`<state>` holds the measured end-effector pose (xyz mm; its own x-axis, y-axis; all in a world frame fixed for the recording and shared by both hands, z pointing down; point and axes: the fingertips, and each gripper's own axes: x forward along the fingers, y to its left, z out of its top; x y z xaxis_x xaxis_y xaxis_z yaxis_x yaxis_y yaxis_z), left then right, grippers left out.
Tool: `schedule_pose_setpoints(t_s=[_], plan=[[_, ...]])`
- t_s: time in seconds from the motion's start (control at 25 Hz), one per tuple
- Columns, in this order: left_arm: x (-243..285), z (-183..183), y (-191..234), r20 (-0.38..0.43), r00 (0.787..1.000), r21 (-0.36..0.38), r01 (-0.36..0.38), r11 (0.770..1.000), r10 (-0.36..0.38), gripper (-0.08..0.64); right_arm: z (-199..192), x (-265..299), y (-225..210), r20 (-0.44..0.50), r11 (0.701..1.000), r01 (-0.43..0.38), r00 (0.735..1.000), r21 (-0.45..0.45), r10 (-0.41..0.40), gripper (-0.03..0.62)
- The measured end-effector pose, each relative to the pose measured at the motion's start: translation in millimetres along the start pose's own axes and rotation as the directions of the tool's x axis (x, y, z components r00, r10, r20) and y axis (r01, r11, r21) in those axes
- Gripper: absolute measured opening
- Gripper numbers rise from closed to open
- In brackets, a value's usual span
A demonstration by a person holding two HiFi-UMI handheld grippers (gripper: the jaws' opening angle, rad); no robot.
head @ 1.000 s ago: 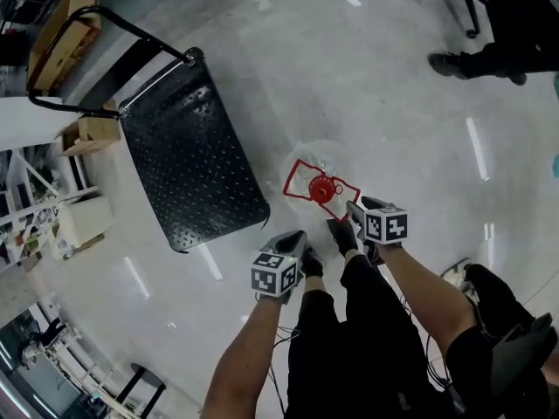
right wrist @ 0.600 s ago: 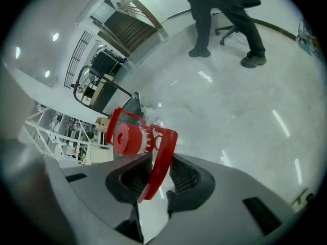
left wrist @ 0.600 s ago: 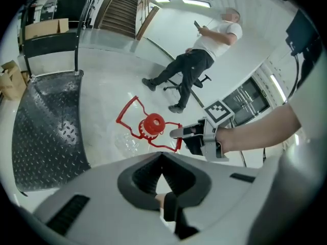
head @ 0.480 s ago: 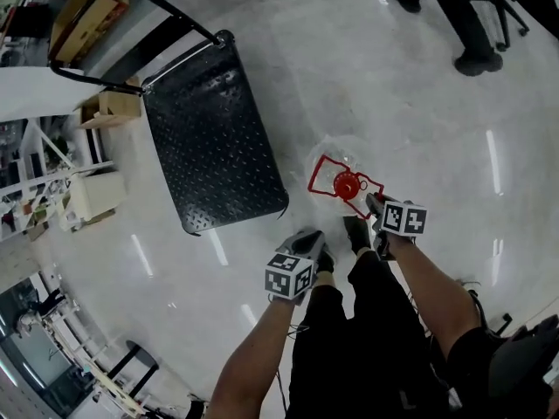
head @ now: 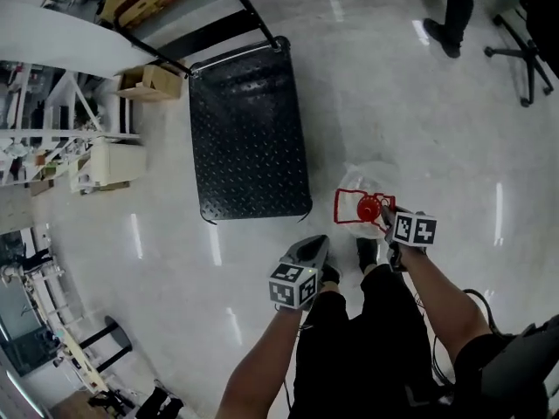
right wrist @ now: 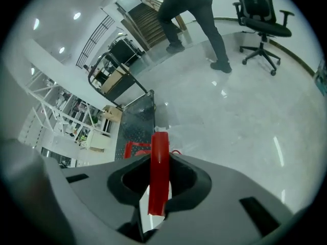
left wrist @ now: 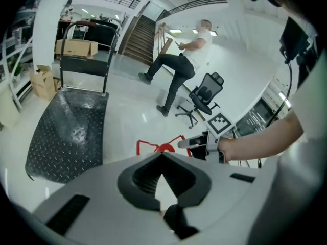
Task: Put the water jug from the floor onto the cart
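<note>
The water jug (head: 363, 182) is a clear bottle with a red cap and a red carry handle (head: 351, 206), standing on the floor just right of the cart's near corner. My right gripper (head: 385, 216) reaches down onto that handle. In the right gripper view the red handle bar (right wrist: 159, 172) runs between the jaws, which are closing on it and hold it. My left gripper (head: 316, 244) hangs to the left of the jug, shut and holding nothing (left wrist: 162, 157). The black flat cart (head: 249, 138) lies ahead and to the left, its push bar at the far end.
Cardboard boxes (head: 150, 81) and white shelving (head: 52, 147) stand left of the cart. A person (left wrist: 176, 68) steps near an office chair (left wrist: 204, 93) across the floor; their legs (head: 450, 7) show at the head view's top right. A cable (head: 472, 299) lies by my right foot.
My right gripper moved onto the jug's red handle and its jaws narrowed around it. My left gripper rose and drew back from the floor. The head view has shifted, so the cart looks nearer.
</note>
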<state>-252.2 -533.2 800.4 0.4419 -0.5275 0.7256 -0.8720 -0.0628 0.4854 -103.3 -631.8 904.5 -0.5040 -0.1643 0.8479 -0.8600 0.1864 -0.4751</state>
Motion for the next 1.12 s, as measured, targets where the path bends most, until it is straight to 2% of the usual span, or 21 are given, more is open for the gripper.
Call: schedule_pose_setpoints(t_s=[0.24, 0.44, 0.68, 1.0, 1.12], plan=[[-72.8, 18.0, 16.3, 0.119, 0.992, 0.015, -0.050, 0.999, 0.048, -0.005, 17.7, -47.9, 71.2, 0.032, 0.996, -0.024, 0.999, -0.080, 0.026, 0.074], [-147.2, 29.9, 31.1, 0.221, 0.972, 0.034, -0.090, 0.995, 0.080, -0.005, 26.4, -83.2, 130.8, 0.073, 0.991, -0.032, 0.996, -0.126, 0.042, 0.074], [-237.7, 40.6, 71.2, 0.364, 0.920, -0.001, -0.154, 0.988, 0.144, -0.005, 34.4, -84.2, 220.6, 0.103, 0.982, -0.083, 0.989, -0.169, 0.102, 0.074], [-334.9, 29.3, 129.1, 0.484, 0.850, -0.033, -0.218, 0.975, 0.206, -0.005, 29.5, -57.8, 354.6, 0.097, 0.956, -0.148, 0.979, -0.252, 0.177, 0.074], [-368.9, 20.9, 144.7, 0.512, 0.827, -0.072, -0.226, 0.971, 0.231, -0.005, 22.9, -47.7, 405.9, 0.080, 0.944, -0.180, 0.975, -0.277, 0.210, 0.074]])
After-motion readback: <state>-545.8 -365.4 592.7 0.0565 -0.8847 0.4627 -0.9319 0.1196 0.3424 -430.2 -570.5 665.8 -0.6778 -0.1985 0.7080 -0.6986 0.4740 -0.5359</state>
